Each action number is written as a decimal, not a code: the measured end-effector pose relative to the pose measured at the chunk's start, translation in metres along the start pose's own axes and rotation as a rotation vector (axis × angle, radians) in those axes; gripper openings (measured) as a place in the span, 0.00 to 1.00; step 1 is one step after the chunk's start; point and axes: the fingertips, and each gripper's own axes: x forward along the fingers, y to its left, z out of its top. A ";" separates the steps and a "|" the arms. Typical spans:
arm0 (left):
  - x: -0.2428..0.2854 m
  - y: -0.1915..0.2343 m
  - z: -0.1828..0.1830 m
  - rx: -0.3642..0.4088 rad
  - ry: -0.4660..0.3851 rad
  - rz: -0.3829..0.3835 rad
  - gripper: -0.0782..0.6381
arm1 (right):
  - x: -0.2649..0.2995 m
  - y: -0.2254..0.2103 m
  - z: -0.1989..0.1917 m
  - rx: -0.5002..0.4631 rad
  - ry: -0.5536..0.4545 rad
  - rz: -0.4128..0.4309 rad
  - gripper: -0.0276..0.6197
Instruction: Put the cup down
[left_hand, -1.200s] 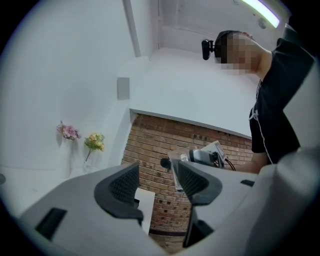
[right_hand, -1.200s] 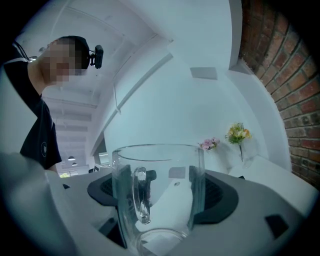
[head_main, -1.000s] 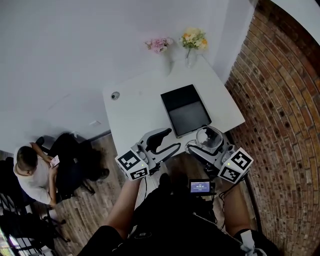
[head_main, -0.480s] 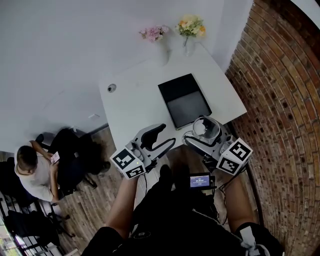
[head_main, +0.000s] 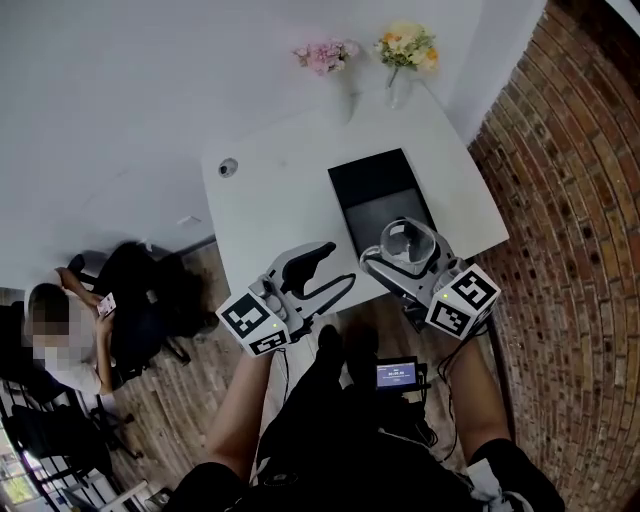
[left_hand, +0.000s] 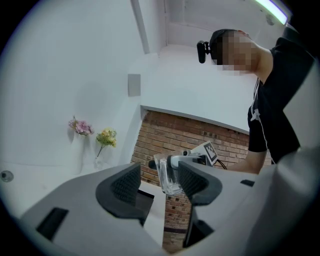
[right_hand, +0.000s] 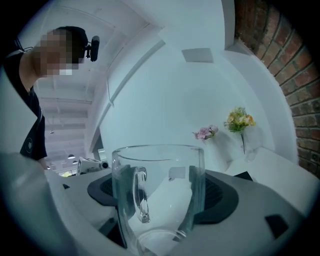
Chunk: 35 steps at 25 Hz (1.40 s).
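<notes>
The right gripper's (head_main: 406, 248) fingers hold the clear cup (right_hand: 159, 180) near the counter (head_main: 270, 200) edge, with the black tray (head_main: 375, 190) at 12 o'clock, while the left gripper's (head_main: 338, 266) fingers are wide apart and empty.

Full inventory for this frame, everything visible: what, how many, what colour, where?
table: one, white, against the white wall
tray: one, black, on the table's right half
glass cup: one, clear, with a handle, gripped between the right gripper's jaws by the tray's near end
flower vases: two, pink and yellow blooms, at the table's far edge
round disc: one, grey, at the table's far left corner
brick wall: one, red-brown, right side
seated person: one, on the floor area at left
small screen: one, lit, at the wearer's waist
left gripper: one, grey and black, open, empty
right gripper: one, grey and black, holding the cup
</notes>
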 end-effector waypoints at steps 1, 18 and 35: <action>0.002 0.006 0.000 0.000 -0.001 0.005 0.45 | 0.006 -0.006 -0.002 0.000 0.004 -0.004 0.69; 0.030 0.083 -0.008 -0.012 0.006 0.046 0.45 | 0.103 -0.111 -0.037 -0.004 0.086 -0.035 0.69; 0.018 0.110 -0.020 -0.052 -0.013 0.086 0.45 | 0.176 -0.173 -0.070 -0.148 0.176 -0.185 0.69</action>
